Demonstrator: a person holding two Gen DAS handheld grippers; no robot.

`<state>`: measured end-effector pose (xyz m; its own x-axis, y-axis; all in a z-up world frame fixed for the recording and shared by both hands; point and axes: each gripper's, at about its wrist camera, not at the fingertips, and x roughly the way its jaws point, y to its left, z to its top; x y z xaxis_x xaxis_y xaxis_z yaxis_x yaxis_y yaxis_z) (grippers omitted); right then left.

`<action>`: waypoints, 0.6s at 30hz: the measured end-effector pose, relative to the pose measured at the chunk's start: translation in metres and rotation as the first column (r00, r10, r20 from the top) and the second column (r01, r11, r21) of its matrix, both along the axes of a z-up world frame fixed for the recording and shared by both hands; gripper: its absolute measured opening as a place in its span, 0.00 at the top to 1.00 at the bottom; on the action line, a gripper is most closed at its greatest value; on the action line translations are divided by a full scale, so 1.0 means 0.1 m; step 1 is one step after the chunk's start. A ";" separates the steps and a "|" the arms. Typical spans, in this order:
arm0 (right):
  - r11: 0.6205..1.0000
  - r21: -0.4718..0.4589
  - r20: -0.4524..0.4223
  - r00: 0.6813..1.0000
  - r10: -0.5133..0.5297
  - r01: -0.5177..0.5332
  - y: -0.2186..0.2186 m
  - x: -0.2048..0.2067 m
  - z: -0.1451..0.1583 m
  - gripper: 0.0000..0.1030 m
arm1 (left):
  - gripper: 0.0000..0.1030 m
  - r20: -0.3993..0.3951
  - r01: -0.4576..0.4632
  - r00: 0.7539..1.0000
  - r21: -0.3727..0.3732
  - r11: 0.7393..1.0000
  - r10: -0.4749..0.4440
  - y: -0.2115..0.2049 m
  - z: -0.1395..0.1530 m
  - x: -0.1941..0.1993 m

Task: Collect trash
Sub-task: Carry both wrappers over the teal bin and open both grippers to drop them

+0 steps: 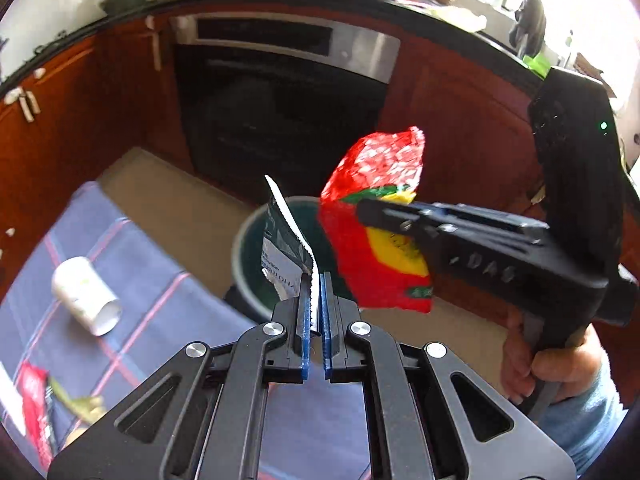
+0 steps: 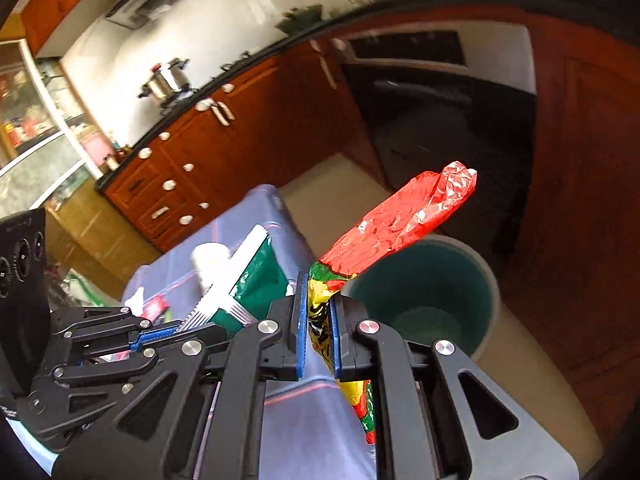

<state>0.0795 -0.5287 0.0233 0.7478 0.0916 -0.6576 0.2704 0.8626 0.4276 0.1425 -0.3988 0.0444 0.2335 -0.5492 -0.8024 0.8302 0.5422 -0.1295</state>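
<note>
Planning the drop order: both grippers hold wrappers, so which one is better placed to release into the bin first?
Probably the right gripper: its red wrapper already reaches over the bin. The left gripper, holding the green wrapper, looks nearer the rim.

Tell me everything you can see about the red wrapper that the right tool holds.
The red wrapper is a crinkled, glossy plastic packet, red at the top with yellow and green print lower down. The right tool is shut on its lower middle, and it sticks up and forward, tilted to the right, with one end hanging below the fingers. It is in the air near the green bin; nothing else visibly touches it.
</note>
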 end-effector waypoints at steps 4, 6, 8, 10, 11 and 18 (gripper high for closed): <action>0.999 0.032 -0.086 0.996 -0.028 0.031 -0.27 0.20 -0.37 0.91 | 0.95 -0.049 0.018 0.999 0.055 0.998 -0.015 -0.42 -0.36 0.17; 0.998 0.043 -0.124 0.992 -0.033 0.039 -0.37 0.31 -0.53 0.91 | 0.95 -0.077 0.013 0.997 0.086 0.996 -0.006 -0.55 -0.54 0.29; 0.998 0.054 -0.156 0.987 -0.035 0.044 -0.45 0.41 -0.69 0.88 | 0.94 -0.101 0.010 0.995 0.108 0.994 0.001 -0.66 -0.72 0.40; 0.997 0.063 -0.180 0.983 -0.040 0.052 -0.51 0.47 -0.83 0.88 | 0.93 -0.118 0.006 0.993 0.127 0.992 0.009 -0.73 -0.87 0.49; 0.996 0.064 -0.191 0.981 -0.043 0.056 -0.53 0.50 -0.88 0.82 | 0.94 -0.132 0.008 0.991 0.126 0.992 0.008 -0.75 -0.92 0.52; 0.984 0.137 -0.198 0.976 -0.086 0.114 -0.68 0.54 -1.09 0.17 | 0.24 -0.094 -0.017 0.995 0.180 0.983 0.035 -0.81 -1.14 0.63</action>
